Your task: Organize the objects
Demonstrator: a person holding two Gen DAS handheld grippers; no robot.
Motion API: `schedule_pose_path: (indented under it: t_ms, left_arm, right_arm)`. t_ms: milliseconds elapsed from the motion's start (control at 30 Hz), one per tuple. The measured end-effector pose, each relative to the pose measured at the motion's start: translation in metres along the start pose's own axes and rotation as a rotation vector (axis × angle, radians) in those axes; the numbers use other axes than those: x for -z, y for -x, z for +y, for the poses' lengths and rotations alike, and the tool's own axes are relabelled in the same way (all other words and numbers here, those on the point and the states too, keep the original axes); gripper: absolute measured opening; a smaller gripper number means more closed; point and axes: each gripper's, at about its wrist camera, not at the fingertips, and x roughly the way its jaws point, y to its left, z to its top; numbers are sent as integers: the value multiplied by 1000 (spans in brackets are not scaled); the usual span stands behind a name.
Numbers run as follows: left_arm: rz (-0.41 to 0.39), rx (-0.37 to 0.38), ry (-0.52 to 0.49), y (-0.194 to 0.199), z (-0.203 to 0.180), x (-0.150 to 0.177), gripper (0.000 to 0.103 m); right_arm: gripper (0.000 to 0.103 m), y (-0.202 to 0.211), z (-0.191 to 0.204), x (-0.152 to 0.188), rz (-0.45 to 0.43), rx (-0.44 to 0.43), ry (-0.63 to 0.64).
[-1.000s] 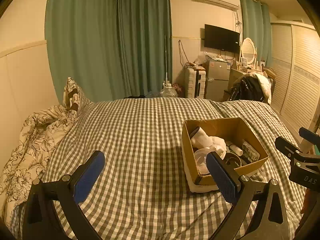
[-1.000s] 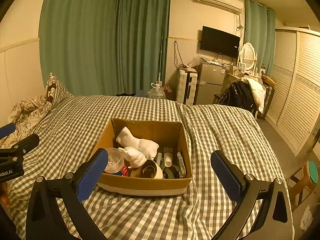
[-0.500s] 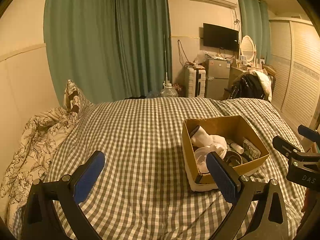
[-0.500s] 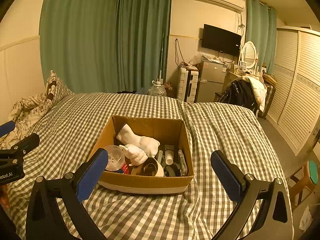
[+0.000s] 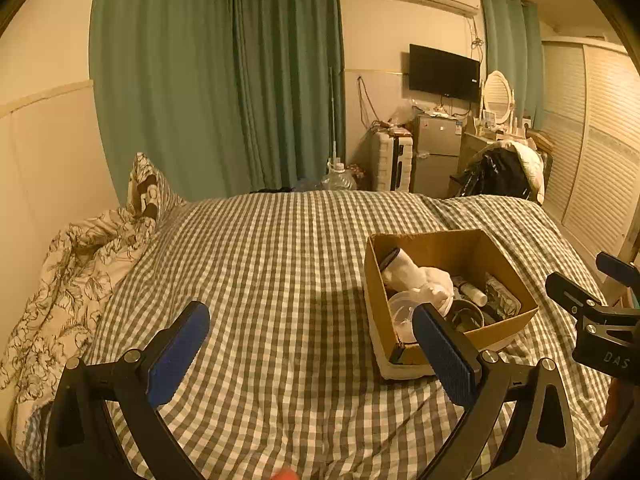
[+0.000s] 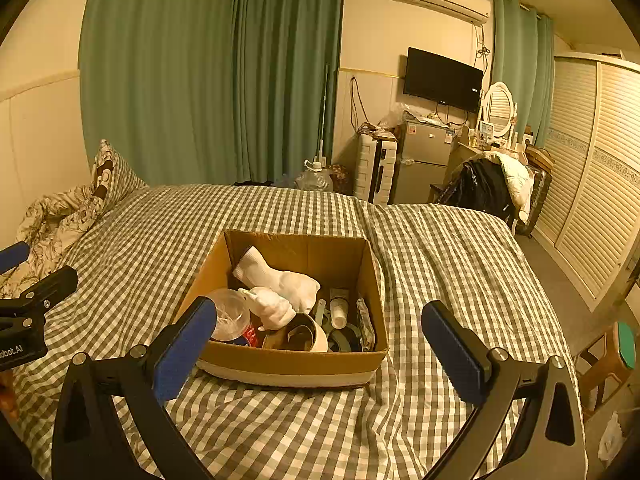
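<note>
An open cardboard box (image 6: 352, 256) sits on a green checked bed (image 6: 280, 208). It holds white socks (image 6: 280, 280), a clear plastic cup (image 6: 230, 314), a bowl (image 6: 308, 338), a small bottle (image 6: 339, 314) and other small items. My right gripper (image 6: 320, 344) is open and empty, just in front of the box. My left gripper (image 5: 310, 344) is open and empty over bare bedding, with the box (image 5: 496, 256) to its right. The right gripper also shows at the right edge of the left wrist view (image 5: 592, 304).
A floral duvet (image 5: 68, 264) and a pillow (image 5: 148, 192) lie at the bed's left. Beyond the bed stand green curtains (image 6: 208, 72), a suitcase (image 6: 374, 168), a small fridge (image 6: 420, 160), and a chair with clothes (image 6: 488, 184). Louvred wardrobe doors (image 6: 592, 176) line the right wall.
Both grippers have drifted slightly; the box sits a little lower and nearer in both views. Both stay open and empty.
</note>
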Motion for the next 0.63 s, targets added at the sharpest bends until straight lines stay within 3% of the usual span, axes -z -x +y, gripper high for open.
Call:
schedule_pose_path:
  t_ms: [633]
  left_arm:
    - [11, 45, -38, -1, -1, 5, 103]
  right_arm:
    - [103, 0, -1, 2, 7, 3, 1]
